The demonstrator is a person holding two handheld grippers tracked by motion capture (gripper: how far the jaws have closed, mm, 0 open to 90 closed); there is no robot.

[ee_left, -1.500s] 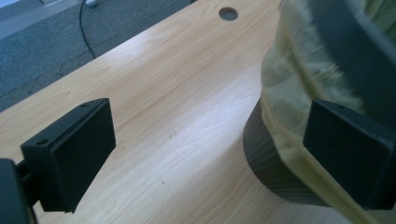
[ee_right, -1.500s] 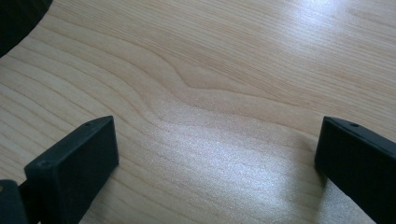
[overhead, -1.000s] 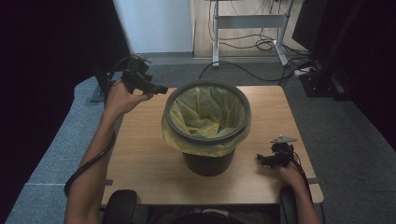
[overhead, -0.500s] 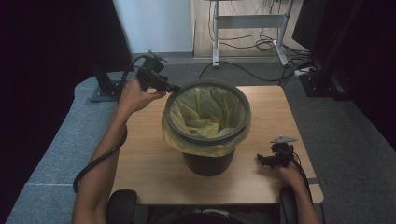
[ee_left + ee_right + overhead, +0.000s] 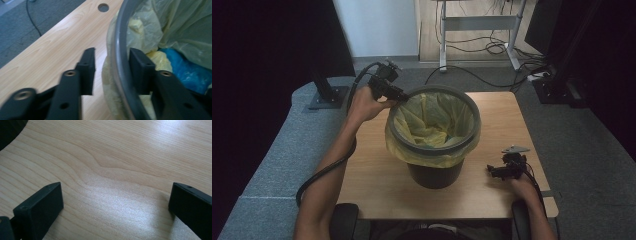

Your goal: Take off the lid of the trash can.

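Since a second ago, my left gripper (image 5: 401,97) has travelled from off the table's far-left corner in to the bin, and its jaws have just been closing with the rim between them. In the left gripper view that gripper (image 5: 111,68) straddles the grey plastic ring of the round black waste bin (image 5: 119,62): one black jaw sits outside against the folded-over pale yellow plastic liner (image 5: 110,72), the other inside by the ring's inner face. A gap remains on the outer side, so I cannot tell whether the pads are pressing yet. From above, this contact is at about ten o'clock on the bin (image 5: 433,131), which stands near the middle of the light wooden table (image 5: 362,170). Down inside the liner lies something crumpled and blue (image 5: 186,70), with more yellow plastic bunched beside it. A round cable hole (image 5: 103,7) is cut in the tabletop past the rim. My right gripper (image 5: 493,171) has not moved; it rests low at the bin's four o'clock, well apart from it, jaws spread wide over bare wood (image 5: 116,202) with nothing between them.
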